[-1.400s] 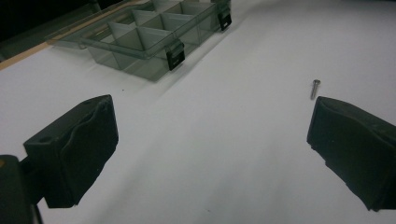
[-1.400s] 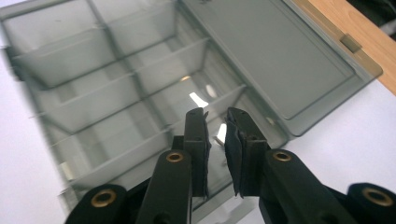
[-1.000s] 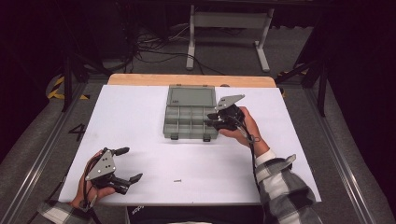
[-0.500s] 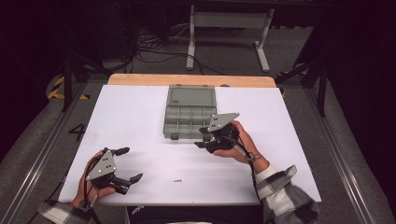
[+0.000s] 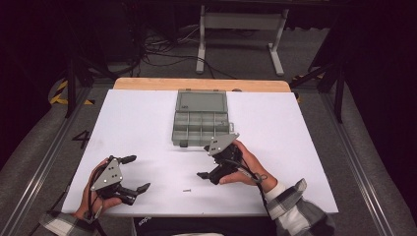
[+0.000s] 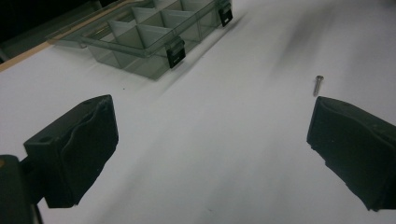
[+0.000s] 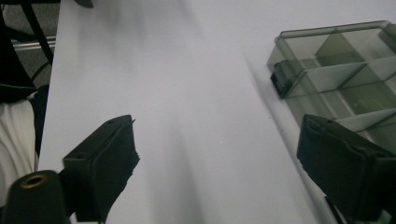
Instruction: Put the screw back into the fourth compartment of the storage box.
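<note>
Right gripper (image 5: 202, 175), a black two-jaw tool with a grey three-cornered plate on top, sat in the person's right hand (image 5: 246, 164) near the middle of the tabletop's near half; its jaws had just been opening and stood wide apart with nothing between them. One small metal screw (image 5: 186, 190), slim, round-headed and shiny, lay flat on the white matte tabletop (image 5: 137, 123) close to the near edge, just beside and nearer than those jaws, touching neither gripper. The left gripper (image 5: 133, 173), of the same black build with its own grey plate, rested toward the near left corner in the left hand (image 5: 91, 199), likewise released and empty. In the left gripper view the screw lay just above the right-hand pad, apart from it. The pads were blocky, dull and rubbery, four in all across the two grippers. One smoky translucent plastic organiser box (image 5: 200, 117) lay open toward the far edge at the centre, its flat lid folded back, its tray split by thin walls into rectangular compartments; two black latches showed on its near wall. Both sleeves were checked fabric.
</note>
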`<state>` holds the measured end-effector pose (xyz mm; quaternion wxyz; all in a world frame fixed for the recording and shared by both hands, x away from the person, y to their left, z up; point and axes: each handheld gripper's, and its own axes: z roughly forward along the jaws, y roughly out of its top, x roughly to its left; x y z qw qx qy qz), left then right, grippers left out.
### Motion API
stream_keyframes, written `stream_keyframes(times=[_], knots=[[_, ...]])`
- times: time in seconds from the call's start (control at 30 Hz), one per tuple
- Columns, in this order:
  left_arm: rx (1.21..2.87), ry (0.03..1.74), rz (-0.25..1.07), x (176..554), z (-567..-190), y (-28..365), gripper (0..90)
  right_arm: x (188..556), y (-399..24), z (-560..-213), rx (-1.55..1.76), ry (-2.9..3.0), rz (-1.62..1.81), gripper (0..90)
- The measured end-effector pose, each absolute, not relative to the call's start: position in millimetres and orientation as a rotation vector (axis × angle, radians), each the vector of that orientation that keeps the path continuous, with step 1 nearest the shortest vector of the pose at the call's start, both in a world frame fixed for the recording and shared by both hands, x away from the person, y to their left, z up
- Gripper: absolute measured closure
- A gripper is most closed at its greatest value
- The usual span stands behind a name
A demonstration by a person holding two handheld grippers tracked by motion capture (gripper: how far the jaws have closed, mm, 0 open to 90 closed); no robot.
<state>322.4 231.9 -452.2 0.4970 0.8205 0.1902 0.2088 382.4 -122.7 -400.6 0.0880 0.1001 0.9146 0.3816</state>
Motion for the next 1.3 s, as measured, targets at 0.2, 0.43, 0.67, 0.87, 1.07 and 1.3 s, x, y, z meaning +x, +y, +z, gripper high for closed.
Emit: stream_keyframes(times=[0.2, 0.43, 0.67, 0.87, 1.07, 1.3], knots=[[1.997, 0.457, 0.508, 322.5, -452.1, 231.6, 2.6, 376.5, -107.4, -413.6, 0.243, 2.800, 1.070, 16.3], [1.997, 0.458, 0.499, 322.8, -452.6, 231.4, 2.6, 373.8, -98.6, -421.6, 0.221, 2.843, 1.057, 19.8], [1.999, 0.457, 0.498, 322.8, -452.6, 231.2, 2.6, 368.4, -87.7, -428.7, 0.193, 2.881, 1.040, 20.2], [1.996, 0.459, 0.498, 323.1, -453.0, 231.2, 2.6, 364.5, -75.9, -438.6, 0.155, 2.922, 1.002, 32.4], [2.000, 0.457, 0.496, 323.0, -452.8, 231.4, 2.6, 363.7, -69.7, -444.6, 0.136, 2.929, 1.001, 60.6], [1.997, 0.459, 0.498, 323.2, -453.1, 231.8, 2.6, 361.5, -67.6, -446.5, 0.105, 2.950, 0.976, 73.0]])
